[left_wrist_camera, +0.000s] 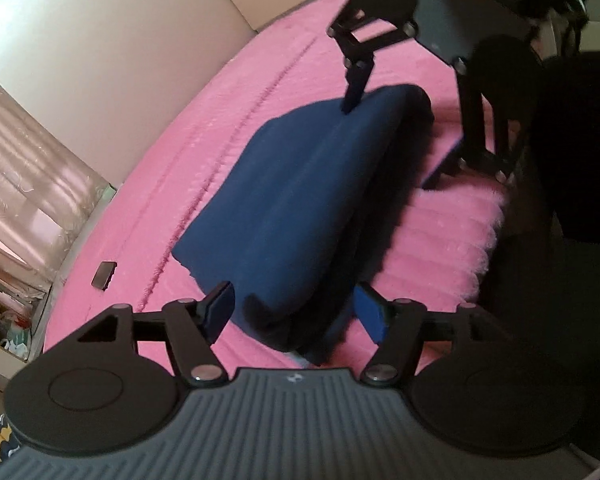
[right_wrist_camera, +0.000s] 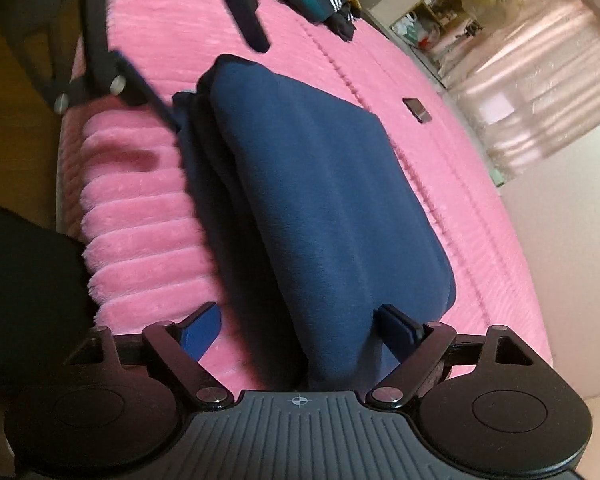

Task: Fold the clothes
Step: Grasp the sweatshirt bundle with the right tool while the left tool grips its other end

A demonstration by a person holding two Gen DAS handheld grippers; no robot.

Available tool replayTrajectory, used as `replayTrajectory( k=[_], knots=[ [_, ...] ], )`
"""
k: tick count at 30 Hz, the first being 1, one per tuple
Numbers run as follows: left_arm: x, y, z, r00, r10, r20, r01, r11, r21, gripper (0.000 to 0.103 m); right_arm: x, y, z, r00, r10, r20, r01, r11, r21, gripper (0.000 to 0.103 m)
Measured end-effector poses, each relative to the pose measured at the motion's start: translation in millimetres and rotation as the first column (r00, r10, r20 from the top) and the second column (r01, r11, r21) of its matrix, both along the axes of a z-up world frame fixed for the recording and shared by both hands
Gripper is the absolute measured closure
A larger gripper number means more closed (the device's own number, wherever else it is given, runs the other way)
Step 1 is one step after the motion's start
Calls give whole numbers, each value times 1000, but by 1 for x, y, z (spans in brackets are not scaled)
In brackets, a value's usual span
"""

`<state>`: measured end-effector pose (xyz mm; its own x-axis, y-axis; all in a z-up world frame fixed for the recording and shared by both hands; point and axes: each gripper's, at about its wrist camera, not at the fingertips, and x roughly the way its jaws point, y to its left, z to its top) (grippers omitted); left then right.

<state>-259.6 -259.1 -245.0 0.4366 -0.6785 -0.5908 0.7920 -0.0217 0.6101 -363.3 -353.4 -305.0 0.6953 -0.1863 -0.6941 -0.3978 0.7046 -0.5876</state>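
Your left gripper (left_wrist_camera: 296, 312) stands wide, its fingers straddling the near end of the folded navy garment (left_wrist_camera: 300, 184) without pressing it. Your right gripper (right_wrist_camera: 300, 332) is also spread wide at the garment's opposite end. Beyond the fingers, the garment lies on the pink blanket (right_wrist_camera: 148, 232); farther off sits a small dark object (right_wrist_camera: 417, 109).

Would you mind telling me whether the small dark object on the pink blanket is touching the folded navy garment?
Apart. In both wrist views, a wide strip of pink blanket separates the small dark object from the folded navy garment.
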Motion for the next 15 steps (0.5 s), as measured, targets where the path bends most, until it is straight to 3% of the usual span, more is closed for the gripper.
replayTrajectory(
  k=[15],
  knots=[
    [9, -9, 3, 999, 45, -8, -45, 999, 27, 39, -3, 10, 8, 1000, -16, -7, 16, 1000, -1, 23]
  ],
)
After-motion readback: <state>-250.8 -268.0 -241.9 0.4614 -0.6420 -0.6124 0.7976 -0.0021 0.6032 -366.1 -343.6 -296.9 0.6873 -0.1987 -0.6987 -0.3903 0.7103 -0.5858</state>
